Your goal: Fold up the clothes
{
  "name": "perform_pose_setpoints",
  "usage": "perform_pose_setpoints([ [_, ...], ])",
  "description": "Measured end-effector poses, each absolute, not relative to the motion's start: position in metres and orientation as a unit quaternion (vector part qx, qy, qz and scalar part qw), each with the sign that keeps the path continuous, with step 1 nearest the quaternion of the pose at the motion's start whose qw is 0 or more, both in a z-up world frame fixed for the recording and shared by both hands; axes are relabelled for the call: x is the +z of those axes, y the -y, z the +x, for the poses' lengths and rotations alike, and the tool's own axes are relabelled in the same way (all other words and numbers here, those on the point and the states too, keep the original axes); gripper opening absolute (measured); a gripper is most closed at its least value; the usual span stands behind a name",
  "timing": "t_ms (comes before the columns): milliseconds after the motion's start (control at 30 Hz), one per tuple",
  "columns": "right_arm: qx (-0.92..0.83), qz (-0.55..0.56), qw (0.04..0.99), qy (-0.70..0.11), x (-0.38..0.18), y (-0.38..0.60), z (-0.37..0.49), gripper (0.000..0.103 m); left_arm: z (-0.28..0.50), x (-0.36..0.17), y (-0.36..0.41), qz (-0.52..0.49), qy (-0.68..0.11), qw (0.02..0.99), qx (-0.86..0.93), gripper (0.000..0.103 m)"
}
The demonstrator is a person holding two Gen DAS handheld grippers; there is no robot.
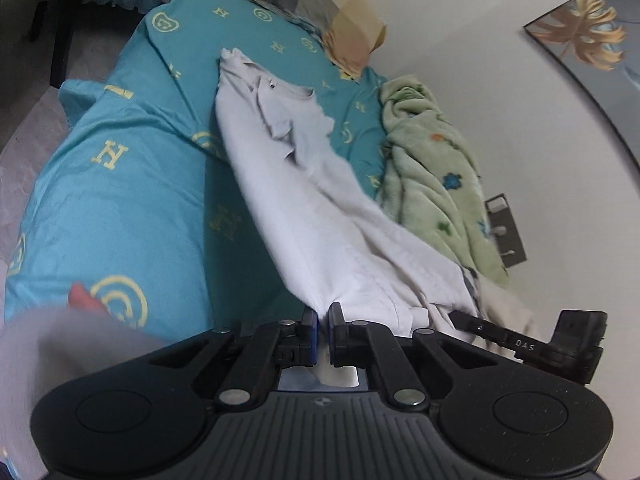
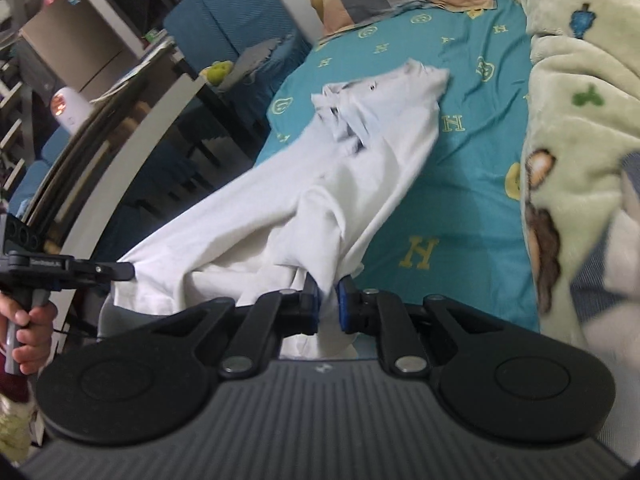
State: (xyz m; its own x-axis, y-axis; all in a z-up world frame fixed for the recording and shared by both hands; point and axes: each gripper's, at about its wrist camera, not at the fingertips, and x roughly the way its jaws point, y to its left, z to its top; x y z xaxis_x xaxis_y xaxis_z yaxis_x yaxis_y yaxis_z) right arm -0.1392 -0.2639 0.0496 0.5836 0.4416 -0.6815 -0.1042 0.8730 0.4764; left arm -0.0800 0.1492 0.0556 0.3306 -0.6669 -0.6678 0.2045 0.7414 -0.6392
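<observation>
A white collared shirt (image 1: 320, 200) stretches from the bed toward me, its collar end resting on the teal sheet and its near hem lifted. My left gripper (image 1: 323, 314) is shut on one corner of the hem. My right gripper (image 2: 328, 298) is shut on the other hem corner; the shirt (image 2: 320, 184) hangs bunched between them. The right gripper also shows at the right edge of the left wrist view (image 1: 520, 340), and the left gripper at the left edge of the right wrist view (image 2: 72, 270).
The bed has a teal patterned sheet (image 1: 120, 200). A checked pillow (image 1: 312, 4) lies at its head. A green fleece blanket (image 1: 432, 168) is heaped along the wall side. A dark desk (image 2: 132, 128) and blue chair (image 2: 236, 16) stand beside the bed.
</observation>
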Motion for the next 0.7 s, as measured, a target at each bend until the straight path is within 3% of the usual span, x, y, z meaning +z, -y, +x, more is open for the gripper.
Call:
perform_pose_setpoints([
  [267,0.153,0.198,0.872,-0.422,0.049,0.262,-0.172,0.013,-0.131,0.051,-0.155,-0.228,-0.479,0.799,-0.284,0.005],
  [500,0.133,0.220,0.896,-0.361,0.057,0.273,-0.096,0.013,-0.053,0.058,-0.138,-0.225,-0.414,0.842,-0.261,0.006],
  [700,0.099,0.196,0.911,-0.349,0.025,0.271,-0.005,0.013,0.043,0.034,-0.108,-0.219,-0.385,0.869,-0.222,0.006],
])
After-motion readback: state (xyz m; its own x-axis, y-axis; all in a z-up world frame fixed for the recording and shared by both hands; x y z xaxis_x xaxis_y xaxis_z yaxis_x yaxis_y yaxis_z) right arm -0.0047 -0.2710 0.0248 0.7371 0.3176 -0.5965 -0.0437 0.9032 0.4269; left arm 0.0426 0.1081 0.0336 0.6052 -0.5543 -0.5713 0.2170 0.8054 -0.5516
